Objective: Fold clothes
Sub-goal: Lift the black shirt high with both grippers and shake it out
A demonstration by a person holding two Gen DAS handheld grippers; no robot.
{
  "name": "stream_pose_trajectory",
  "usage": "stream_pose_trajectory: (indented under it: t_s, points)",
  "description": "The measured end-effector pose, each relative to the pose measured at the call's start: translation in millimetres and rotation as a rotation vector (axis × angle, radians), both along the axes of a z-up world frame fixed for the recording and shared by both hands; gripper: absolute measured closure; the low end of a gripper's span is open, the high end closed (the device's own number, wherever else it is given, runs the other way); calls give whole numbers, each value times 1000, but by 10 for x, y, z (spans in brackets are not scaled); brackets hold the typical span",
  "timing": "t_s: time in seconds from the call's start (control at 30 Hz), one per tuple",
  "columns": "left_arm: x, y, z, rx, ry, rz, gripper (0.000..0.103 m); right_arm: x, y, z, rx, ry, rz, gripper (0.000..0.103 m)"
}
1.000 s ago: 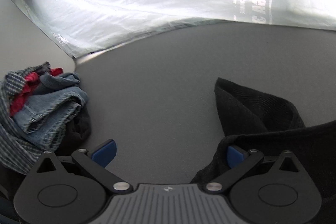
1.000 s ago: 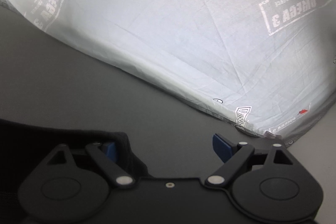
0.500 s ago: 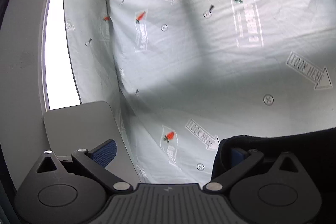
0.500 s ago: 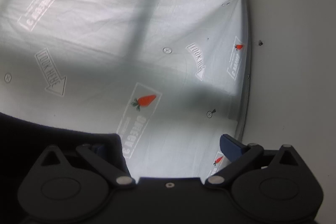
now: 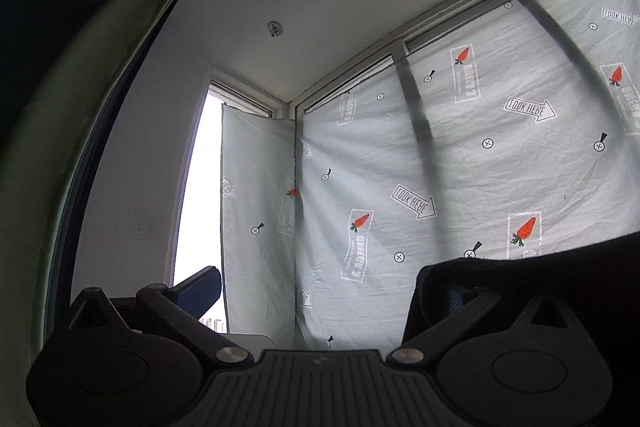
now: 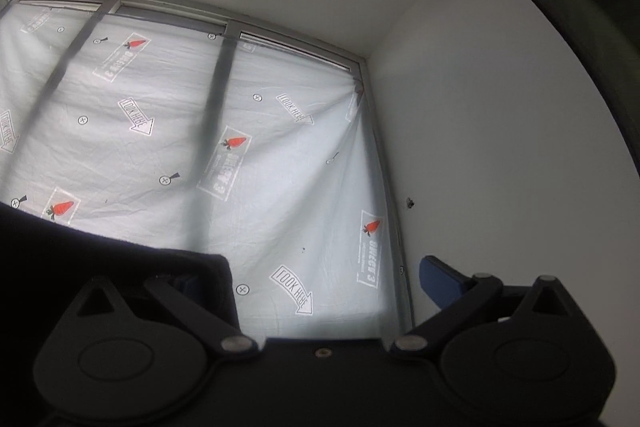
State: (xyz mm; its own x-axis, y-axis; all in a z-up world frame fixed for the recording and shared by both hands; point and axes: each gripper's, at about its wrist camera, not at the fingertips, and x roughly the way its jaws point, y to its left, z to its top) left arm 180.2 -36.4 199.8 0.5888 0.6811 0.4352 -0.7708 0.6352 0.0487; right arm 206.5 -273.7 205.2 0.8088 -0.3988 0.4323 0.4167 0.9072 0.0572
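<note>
Both grippers tilting up toward curtain (image 5: pixel 460 163). Black garment (image 5: pixel 540 267) spanning between them, long axis side to side, draping over inner fingers. Left gripper (image 5: pixel 328 291) and right gripper (image 6: pixel 312 279) standing wide; actual pinch hidden, cannot tell.

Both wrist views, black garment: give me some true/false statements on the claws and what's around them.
1. The black garment hangs over one finger of the left claw. True.
2. The right claw is shut tight. False: its fingers stand wide apart, the garment draped over one.
3. Both cameras point down at a table. False: they show ceiling and the printed sheet.
4. The sheet carries carrot prints. True.
</note>
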Motion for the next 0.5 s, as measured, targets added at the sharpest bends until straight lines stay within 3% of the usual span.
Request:
stream_pose_trajectory:
  t_s: [0.2, 0.37, 0.5]
  points:
    - [-228, -181, -13, 26, -14, 25, 0, -284, -108, 37, -24, -6, 41, 0]
    - [122, -107, -362, -15, 151, 42, 0, 10, 3, -254, -93, 126, 51, 0]
    - [597, -1, -814, -14, 323, 63, 0, 508, 172, -602, -128, 278, 60, 0]
